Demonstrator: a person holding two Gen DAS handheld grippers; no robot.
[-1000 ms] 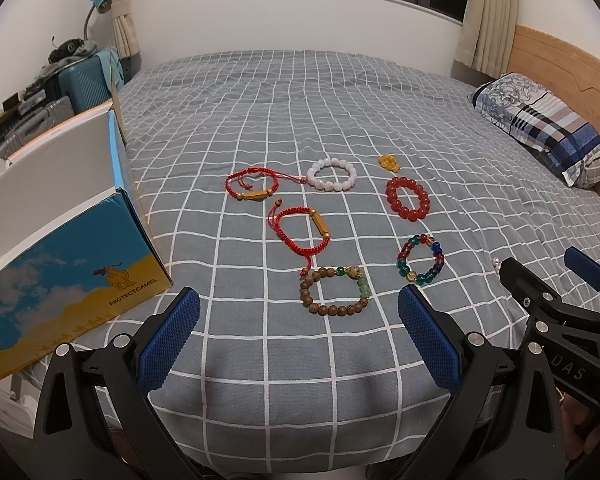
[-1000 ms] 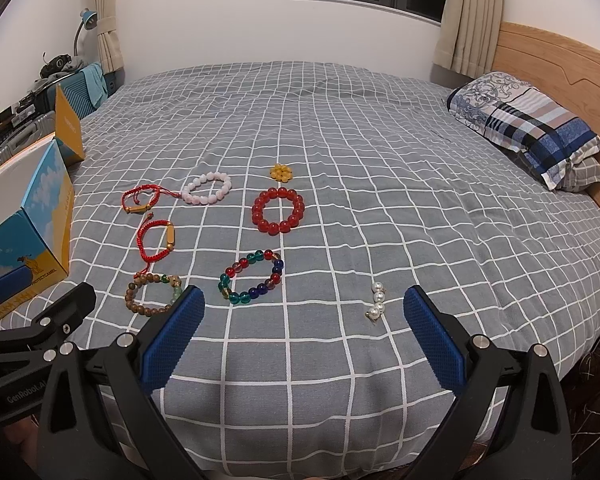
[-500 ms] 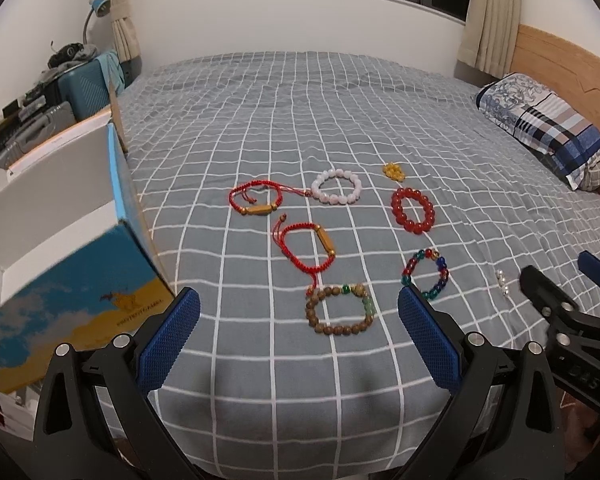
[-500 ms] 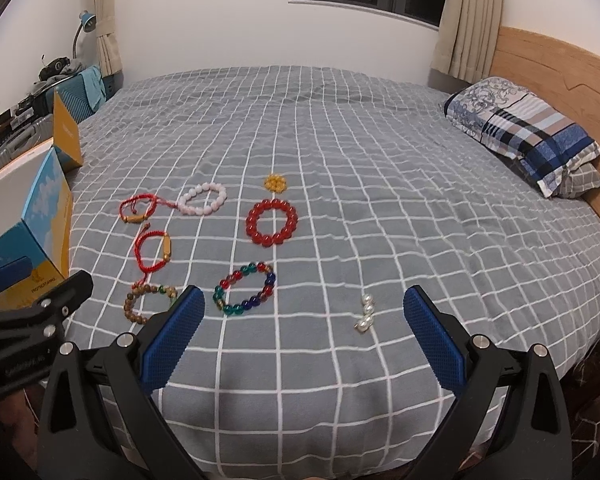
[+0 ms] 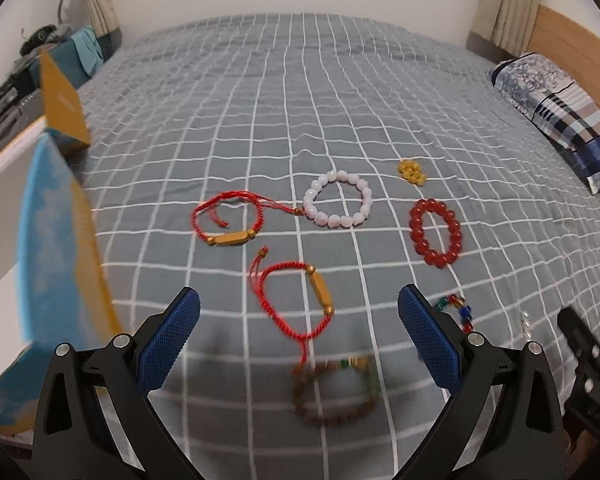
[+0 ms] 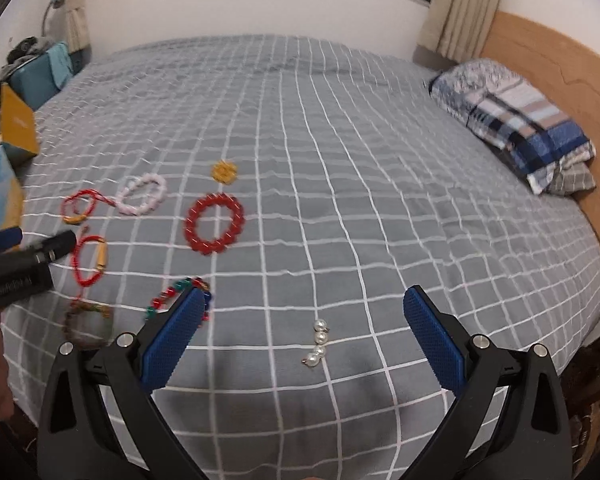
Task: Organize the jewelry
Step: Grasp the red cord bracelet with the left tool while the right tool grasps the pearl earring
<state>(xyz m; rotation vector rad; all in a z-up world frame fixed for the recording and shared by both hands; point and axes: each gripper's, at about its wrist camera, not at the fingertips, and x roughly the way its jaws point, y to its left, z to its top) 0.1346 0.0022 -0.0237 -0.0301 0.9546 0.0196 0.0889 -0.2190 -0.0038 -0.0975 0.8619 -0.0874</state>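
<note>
Jewelry lies on the grey checked bed (image 5: 260,100). My left gripper (image 5: 298,322) is open and empty above a brown bead bracelet (image 5: 336,394) and a red cord bracelet (image 5: 296,300). Farther off lie a second red cord bracelet (image 5: 228,220), a pale pink bead bracelet (image 5: 337,199), a red bead bracelet (image 5: 436,232), a yellow bead cluster (image 5: 412,172) and a multicolour bead bracelet (image 5: 458,312). My right gripper (image 6: 302,318) is open and empty above a short pearl string (image 6: 318,342). The red bead bracelet also shows in the right wrist view (image 6: 214,224).
An open blue and yellow cardboard box (image 5: 40,240) stands on the bed's left edge. A plaid pillow (image 6: 516,124) lies at the right by the wooden headboard (image 6: 560,68). Luggage and clutter (image 5: 72,48) sit beyond the far left edge.
Both grippers have moved forward and lower toward the jewelry, which now looks larger. The left one now hovers over the brown and red cord bracelets, the right over the pearl string. Both stay open.
</note>
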